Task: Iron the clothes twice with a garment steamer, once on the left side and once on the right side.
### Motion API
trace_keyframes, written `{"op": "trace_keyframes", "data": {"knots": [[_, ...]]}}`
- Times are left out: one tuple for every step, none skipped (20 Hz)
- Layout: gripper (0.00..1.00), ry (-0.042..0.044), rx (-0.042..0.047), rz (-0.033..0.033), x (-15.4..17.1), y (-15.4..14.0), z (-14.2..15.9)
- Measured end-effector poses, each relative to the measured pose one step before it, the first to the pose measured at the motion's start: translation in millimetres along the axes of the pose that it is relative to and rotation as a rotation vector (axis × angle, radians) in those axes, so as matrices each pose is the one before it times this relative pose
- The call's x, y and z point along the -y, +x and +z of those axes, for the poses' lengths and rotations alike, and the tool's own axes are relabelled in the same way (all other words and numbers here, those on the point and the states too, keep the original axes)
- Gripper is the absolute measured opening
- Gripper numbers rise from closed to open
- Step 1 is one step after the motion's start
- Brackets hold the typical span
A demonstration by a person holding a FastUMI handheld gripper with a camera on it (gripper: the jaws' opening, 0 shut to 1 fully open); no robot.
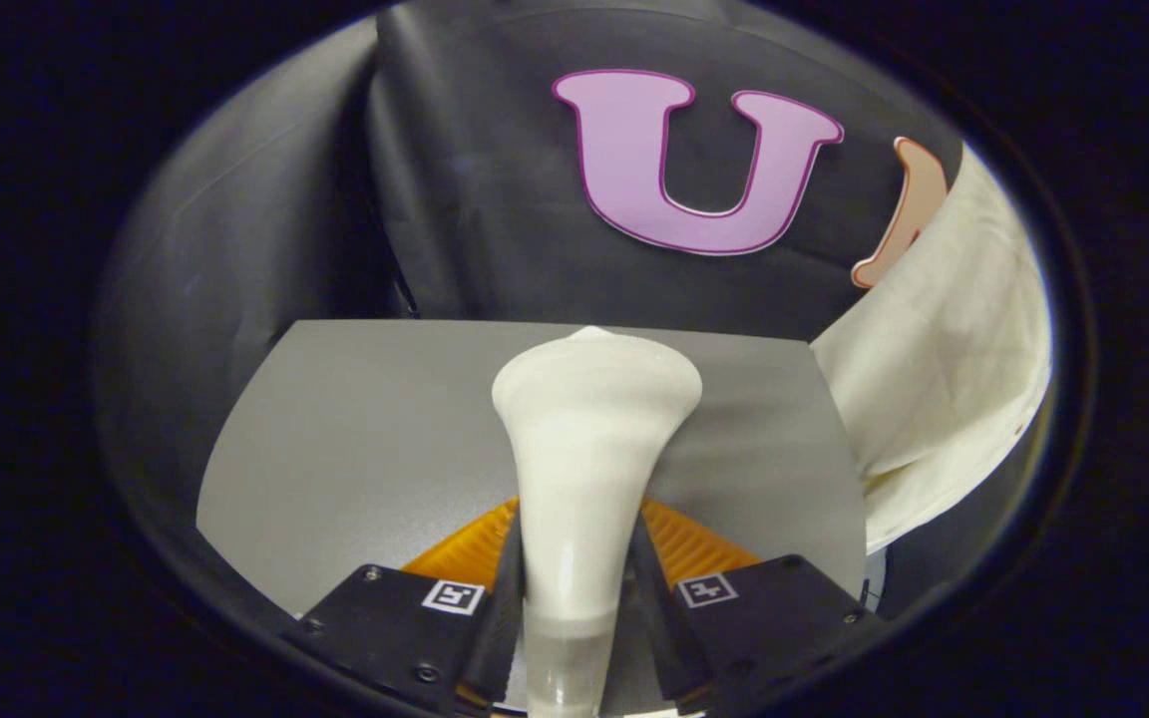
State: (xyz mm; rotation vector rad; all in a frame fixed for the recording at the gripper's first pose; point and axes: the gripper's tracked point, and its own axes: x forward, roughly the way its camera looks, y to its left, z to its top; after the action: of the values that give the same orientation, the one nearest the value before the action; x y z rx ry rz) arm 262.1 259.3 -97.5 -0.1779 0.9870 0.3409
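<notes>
Grip: my gripper (pixel 574 588) was clamped on the steamer (pixel 584 449), both fingers pressing its narrow neck, so I judged the wide head could be steered like a wand.
Steamer: it stood between the fingers, head flaring out beyond them, above the grey table (pixel 355 439) (not touching the fabric).
Cloth: the pale garment (pixel 944 379) hung off to the right of the head, apart from it, past the table's edge.
Why so: I judged I was carrying the head over to start a pass; neither side looked pressed yet.
Writing: no brand readable on the steamer; the square markers (pixel 453 596) on the gripper carried patterns, not words.
</notes>
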Motion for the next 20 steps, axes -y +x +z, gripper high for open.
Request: {"op": "trace_keyframes", "data": {"knots": [[0.56, 0.02426, -0.01555, -0.00128, -1.05, -1.16, -2.25], [0.54, 0.00063, -0.00096, -0.00768, 1.18, -0.28, 1.34], [0.53, 0.00421, 0.00237, -0.00492, 0.22, -0.67, -0.64], [0.51, 0.00230, 0.01157, 0.00532, -0.77, -1.50, 0.55], [0.49, 0.01731, 0.02862, 0.01534, -3.17, 2.72, 1.69], [0.48, 0.00195, 0.01959, 0.01529, -0.32, -2.04, 0.37], [0.48, -0.01198, 0.05168, 0.01437, 1.20, -1.69, 7.91], [0.47, -0.00695, 0.03977, 0.01926, 1.17, -2.30, 6.18], [0.46, 0.00650, 0.04630, 0.02307, -0.82, -6.87, 8.26], [0.46, 0.01872, 0.03514, 0.01236, 2.06, -6.66, 6.97], [0.46, 0.01637, 0.04092, 0.01731, -0.60, -8.18, 8.84], [0.46, 0.01419, 0.03718, 0.02295, 1.78, -7.94, 4.62], [0.46, 0.00017, 0.03549, 0.03254, 0.03, -4.17, 4.35], [0.46, -0.01194, 0.04977, 0.03253, 1.89, -5.47, 5.31], [0.45, -0.01254, 0.04975, 0.04125, -0.25, -1.59, 4.46], [0.45, 0.00858, 0.04732, 0.02308, 2.05, -3.78, 5.18], [0.45, 0.01394, 0.04369, 0.01378, 1.25, -4.68, 1.01], [0.45, 0.02082, 0.03793, 0.01814, 1.28, -4.83, 2.64], [0.45, 0.00540, 0.02353, 0.02456, -2.50, -7.75, 5.55], [0.45, -0.01619, 0.04702, 0.03003, 0.11, -7.67, 10.95]]}}
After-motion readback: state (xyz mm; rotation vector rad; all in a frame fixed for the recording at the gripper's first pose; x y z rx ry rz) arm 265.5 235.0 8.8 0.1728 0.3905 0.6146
